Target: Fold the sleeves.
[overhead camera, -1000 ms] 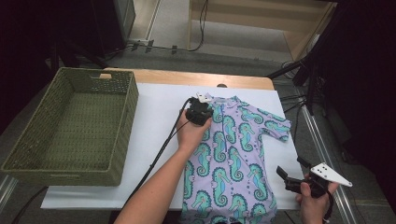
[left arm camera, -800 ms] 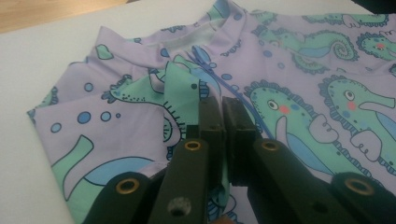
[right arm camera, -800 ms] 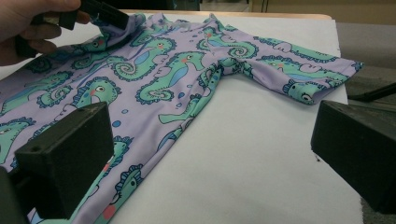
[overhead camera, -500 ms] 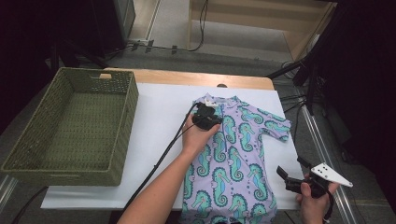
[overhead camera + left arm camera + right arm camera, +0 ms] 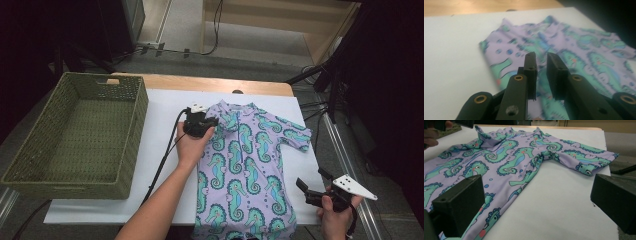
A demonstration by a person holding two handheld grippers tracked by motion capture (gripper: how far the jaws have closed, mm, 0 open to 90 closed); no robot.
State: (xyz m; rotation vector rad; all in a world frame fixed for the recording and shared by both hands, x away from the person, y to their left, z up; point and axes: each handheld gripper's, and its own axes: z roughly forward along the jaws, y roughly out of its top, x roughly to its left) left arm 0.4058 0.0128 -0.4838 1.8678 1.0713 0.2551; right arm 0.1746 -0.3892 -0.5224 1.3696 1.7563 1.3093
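Overall layout: a white table cover (image 5: 150, 150) carries a woven green basket (image 5: 75, 135) at the left and a child's purple garment (image 5: 245, 170) printed with teal seahorses toward the right.
Garment: it lies flat, neck toward the far edge, one short sleeve (image 5: 292, 135) spread out to the right; its lower end runs out of the high view at the bottom.
Left gripper (image 5: 209, 121): held in the left hand (image 5: 192, 142) at the garment's near-left shoulder, beside the collar.
Left gripper's jaws: the left gripper view shows them close together with a narrow gap, fabric lying behind and beneath; whether they pinch the cloth cannot be told.
Right gripper (image 5: 312, 184): held low at the table's right edge, just beside the garment's lower right side, not touching it.
Right gripper's jaws: spread wide in the right gripper view, with bare white cover between them.
Extra from the right gripper view: the collar (image 5: 484, 135) is lifted in a small fold near the left gripper, which the high view hides.
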